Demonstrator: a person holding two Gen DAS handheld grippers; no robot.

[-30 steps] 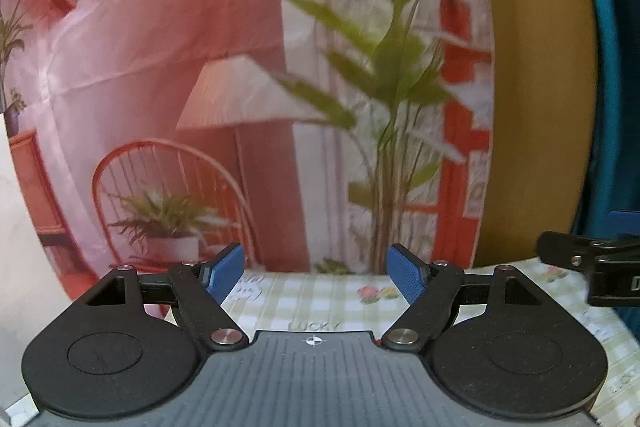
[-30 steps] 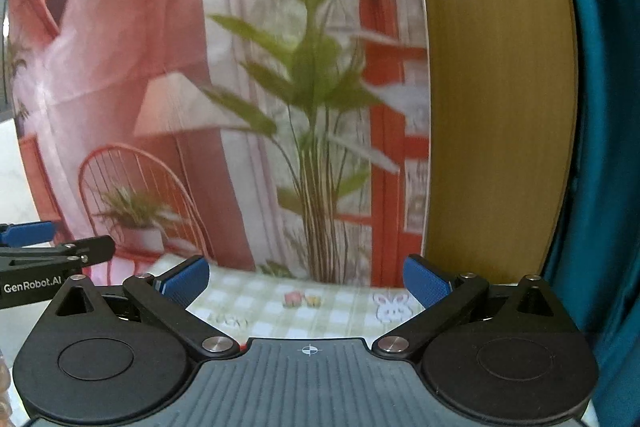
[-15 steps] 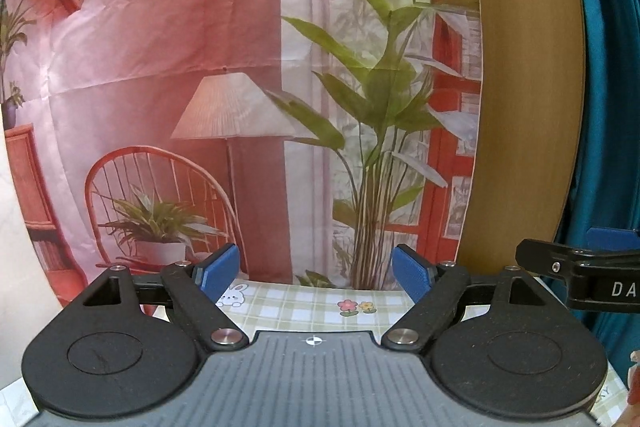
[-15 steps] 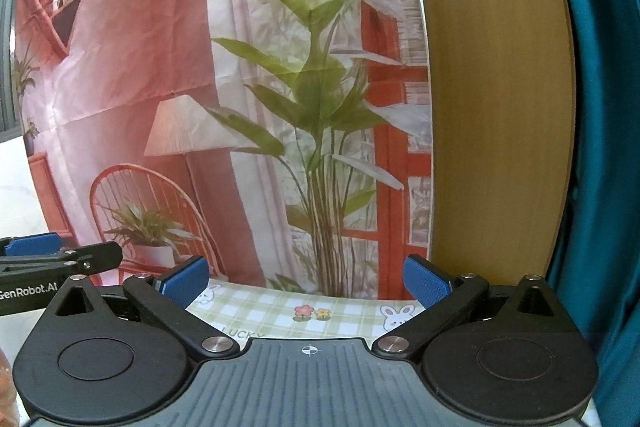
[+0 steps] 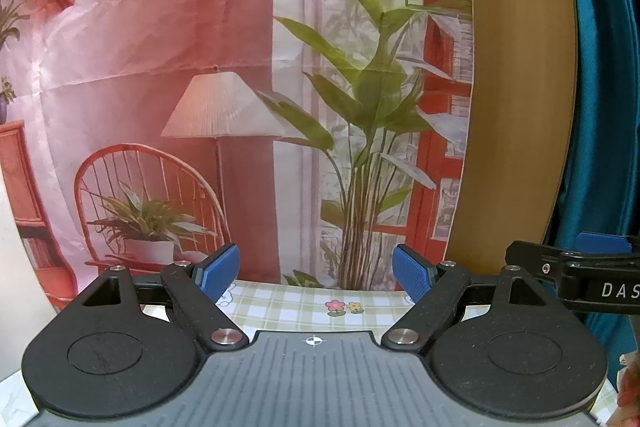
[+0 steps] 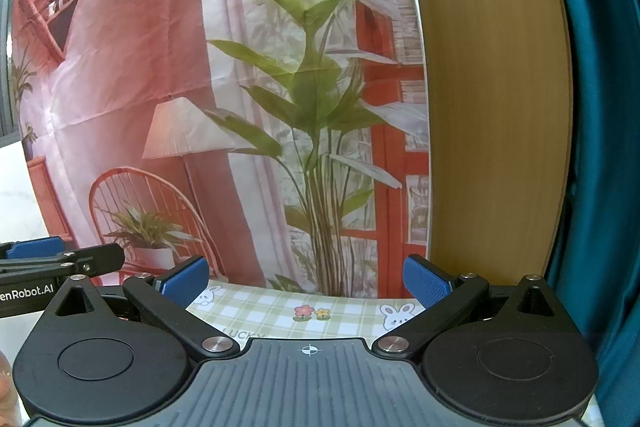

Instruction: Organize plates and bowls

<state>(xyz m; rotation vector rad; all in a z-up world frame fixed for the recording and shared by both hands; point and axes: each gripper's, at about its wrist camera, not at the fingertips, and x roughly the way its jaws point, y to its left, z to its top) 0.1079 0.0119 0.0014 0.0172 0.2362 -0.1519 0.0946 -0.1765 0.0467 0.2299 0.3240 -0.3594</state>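
left gripper: jaws apart, just been widening, nothing between the blue pads.
right gripper: jaws spread wide, empty.
plates/bowls: none visible in either wrist view, so position relative to grippers can't be told.
ahead of both: checked tablecloth, then printed backdrop.
side by side: right gripper's finger shows at the left view's right edge.

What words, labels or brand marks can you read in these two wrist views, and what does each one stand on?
"DAS": white letters, cut off by the frame edge, on the right tongs seen in the left wrist view.
"enRobot.AI": cut off at the frame edge, on the left tongs seen in the right wrist view.
"LUCKY": pale print, partly hidden, on the checked tablecloth.
No other text is visible.
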